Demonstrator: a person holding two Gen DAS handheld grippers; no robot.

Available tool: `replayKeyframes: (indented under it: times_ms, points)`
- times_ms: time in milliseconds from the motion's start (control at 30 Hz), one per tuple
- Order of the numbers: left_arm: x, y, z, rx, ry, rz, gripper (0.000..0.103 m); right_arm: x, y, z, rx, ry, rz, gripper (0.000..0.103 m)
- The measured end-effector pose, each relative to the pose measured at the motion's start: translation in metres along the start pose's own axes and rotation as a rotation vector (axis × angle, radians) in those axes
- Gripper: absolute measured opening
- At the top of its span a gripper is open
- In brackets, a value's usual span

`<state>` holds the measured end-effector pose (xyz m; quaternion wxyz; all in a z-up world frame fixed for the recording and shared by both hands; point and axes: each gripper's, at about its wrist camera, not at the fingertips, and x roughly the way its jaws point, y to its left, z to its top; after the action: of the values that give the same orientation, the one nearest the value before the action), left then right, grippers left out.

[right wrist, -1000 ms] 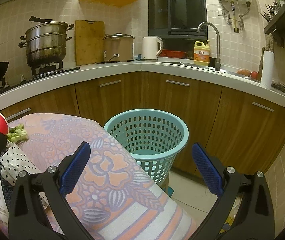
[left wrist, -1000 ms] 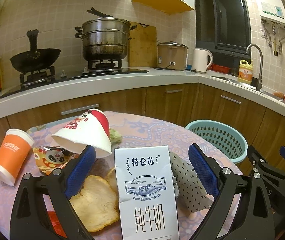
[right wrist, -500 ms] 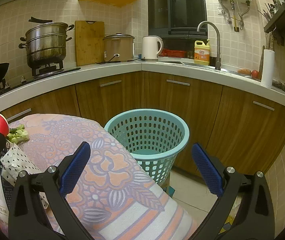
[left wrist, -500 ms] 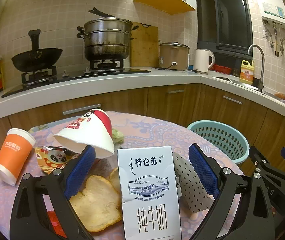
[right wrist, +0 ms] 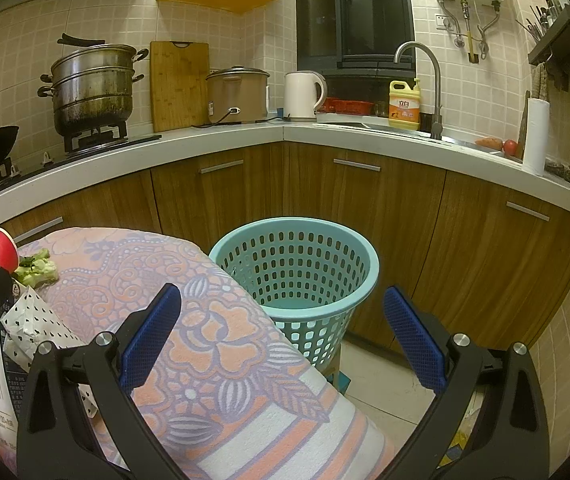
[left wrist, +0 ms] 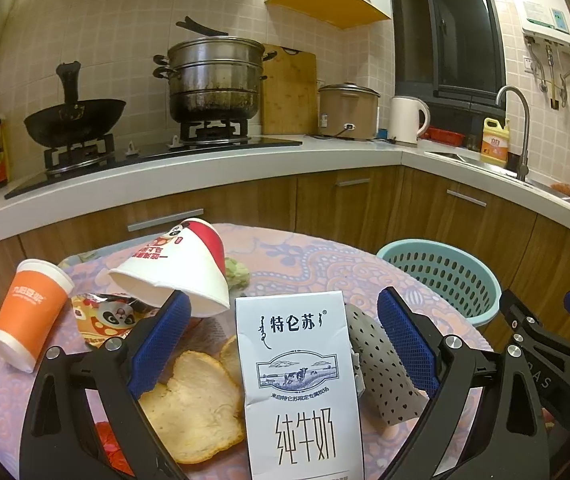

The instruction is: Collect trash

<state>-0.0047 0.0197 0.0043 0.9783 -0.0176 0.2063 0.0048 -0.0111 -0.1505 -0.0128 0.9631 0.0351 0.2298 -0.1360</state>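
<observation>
Between the spread left claw (left wrist: 285, 344), a milk carton (left wrist: 299, 384); right claw (right wrist: 281, 340) released.

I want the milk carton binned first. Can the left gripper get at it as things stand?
Probably yes: the milk carton stands upright between the open fingers of the left gripper, with nothing in front.

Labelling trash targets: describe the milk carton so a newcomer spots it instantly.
On the round table with the floral cloth, look at the near edge, between the open left tongs. The milk carton stands upright there: the only tall white box, printed with a cow scene, beside flat orange peel.
</observation>
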Motion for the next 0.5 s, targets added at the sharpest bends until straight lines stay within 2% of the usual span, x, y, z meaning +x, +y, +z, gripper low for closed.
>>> replayKeyframes:
  times_ms: [500]
  points:
    - [-0.0013, 0.0023, -0.0006, 0.005, 0.0, 0.002, 0.092, -0.0001, 0.0007, -0.0001, 0.0, 0.002, -0.002, 0.097]
